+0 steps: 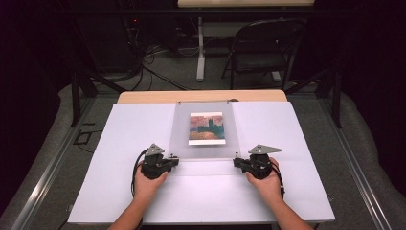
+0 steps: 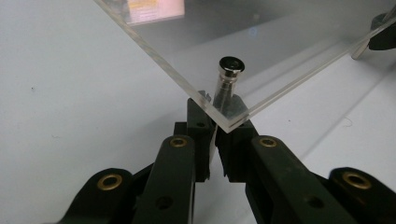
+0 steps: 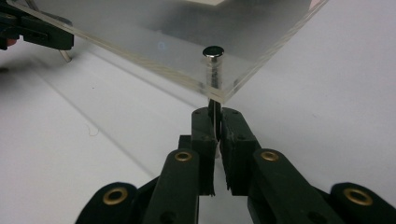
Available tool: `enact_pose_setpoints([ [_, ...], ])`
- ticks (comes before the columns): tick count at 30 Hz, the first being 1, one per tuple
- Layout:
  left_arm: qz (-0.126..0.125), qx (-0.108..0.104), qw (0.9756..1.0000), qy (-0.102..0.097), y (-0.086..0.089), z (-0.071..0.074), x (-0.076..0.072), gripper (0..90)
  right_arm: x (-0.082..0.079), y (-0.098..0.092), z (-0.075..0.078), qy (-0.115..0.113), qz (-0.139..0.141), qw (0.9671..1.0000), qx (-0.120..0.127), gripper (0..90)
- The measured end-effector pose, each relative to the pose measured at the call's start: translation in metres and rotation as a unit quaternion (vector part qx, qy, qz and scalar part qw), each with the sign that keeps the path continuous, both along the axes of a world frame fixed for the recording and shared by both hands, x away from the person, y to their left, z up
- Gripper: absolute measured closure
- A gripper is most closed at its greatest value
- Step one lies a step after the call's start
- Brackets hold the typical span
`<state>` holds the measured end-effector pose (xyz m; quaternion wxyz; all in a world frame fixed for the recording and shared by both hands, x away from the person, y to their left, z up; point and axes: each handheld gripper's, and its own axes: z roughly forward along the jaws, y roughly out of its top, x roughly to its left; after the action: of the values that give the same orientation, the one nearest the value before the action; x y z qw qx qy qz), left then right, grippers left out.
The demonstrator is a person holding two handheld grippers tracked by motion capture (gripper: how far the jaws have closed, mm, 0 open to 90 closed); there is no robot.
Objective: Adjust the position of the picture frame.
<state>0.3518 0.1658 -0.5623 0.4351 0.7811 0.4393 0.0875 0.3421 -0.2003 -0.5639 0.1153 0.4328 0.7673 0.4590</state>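
Grip: left gripper (image 2: 215,135) and right gripper (image 3: 217,130) each have jaws pinched nearly shut on a near corner of the clear acrylic sheet (image 1: 205,143), by its shiny metal standoff pins (image 2: 229,77), probably to lift it level.
Place: sheet sits mid-way on the white table (image 1: 119,158), near edge tilted up.
Look: transparent, thick-edged, over a small orange-and-teal painted print (image 1: 207,128).
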Motion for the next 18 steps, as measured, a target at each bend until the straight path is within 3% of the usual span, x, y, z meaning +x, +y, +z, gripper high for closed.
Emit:
enact_pose_setpoints([
  [5, 0.000, -0.002, 1.0000, -0.004, -0.001, 0.000, -0.001, 80.9, -0.001, 0.000, 0.000, -0.002, 0.000, 1.0000, -0.001, 84.1],
  [10, -0.002, -0.002, 1.0000, -0.008, -0.003, 0.001, -0.004, 72.2, -0.003, 0.000, 0.002, -0.012, 0.003, 0.9999, -0.001, 74.1],
  [11, -0.001, -0.005, 0.9999, -0.010, -0.004, 0.001, -0.005, 65.2, -0.006, 0.001, 0.003, -0.017, 0.002, 0.9998, -0.009, 67.4],
  [14, 0.003, 0.001, 0.9999, -0.016, -0.004, 0.002, -0.008, 54.6, -0.007, 0.001, 0.004, -0.025, 0.000, 0.9996, -0.013, 62.1],
  [15, 0.000, 0.015, 0.9995, -0.028, -0.005, 0.004, -0.011, 52.3, -0.009, 0.002, 0.004, -0.032, -0.002, 0.9993, -0.020, 56.6],
  [18, -0.005, 0.019, 0.9992, -0.035, -0.005, 0.006, -0.013, 47.1, -0.010, 0.002, 0.005, -0.034, -0.004, 0.9991, -0.026, 53.5],
])
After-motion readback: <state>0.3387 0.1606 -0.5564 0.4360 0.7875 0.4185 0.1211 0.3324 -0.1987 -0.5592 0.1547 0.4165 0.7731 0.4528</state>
